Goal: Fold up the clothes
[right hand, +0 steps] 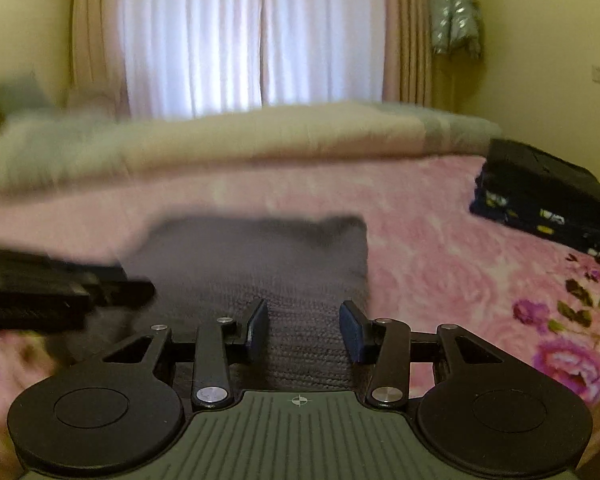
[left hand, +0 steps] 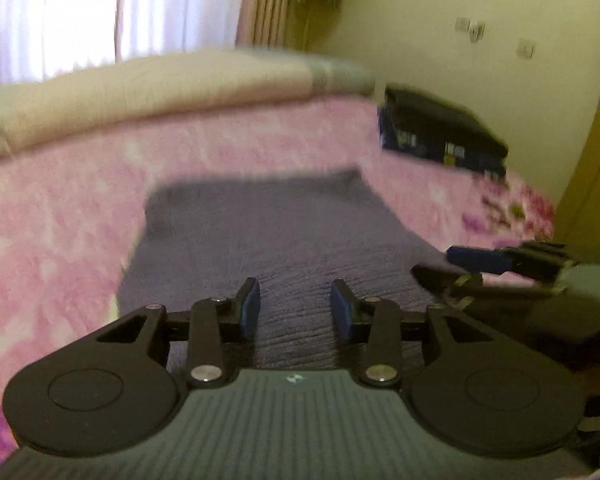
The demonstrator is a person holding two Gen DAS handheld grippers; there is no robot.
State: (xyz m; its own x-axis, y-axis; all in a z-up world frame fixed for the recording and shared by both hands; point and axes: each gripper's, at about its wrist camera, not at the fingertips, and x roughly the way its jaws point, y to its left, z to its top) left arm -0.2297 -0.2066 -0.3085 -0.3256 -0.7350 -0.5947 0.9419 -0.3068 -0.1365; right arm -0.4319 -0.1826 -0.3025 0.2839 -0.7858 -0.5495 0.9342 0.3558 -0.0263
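Home bedroom, bed with pink floral blanket (right hand: 440, 248), curtained window (right hand: 256, 36)

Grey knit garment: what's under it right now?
The grey knit garment lies flat on the pink floral blanket, which shows around its left, far and right edges. Anything between the two is covered and cannot be seen.

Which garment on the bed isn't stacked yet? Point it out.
The grey knitted garment, lying alone and flat before both grippers; the dark folded clothes are piled at the right.

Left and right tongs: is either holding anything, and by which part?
Nothing is held. Left tongs and right tongs are open above the folded grey knitted garment.
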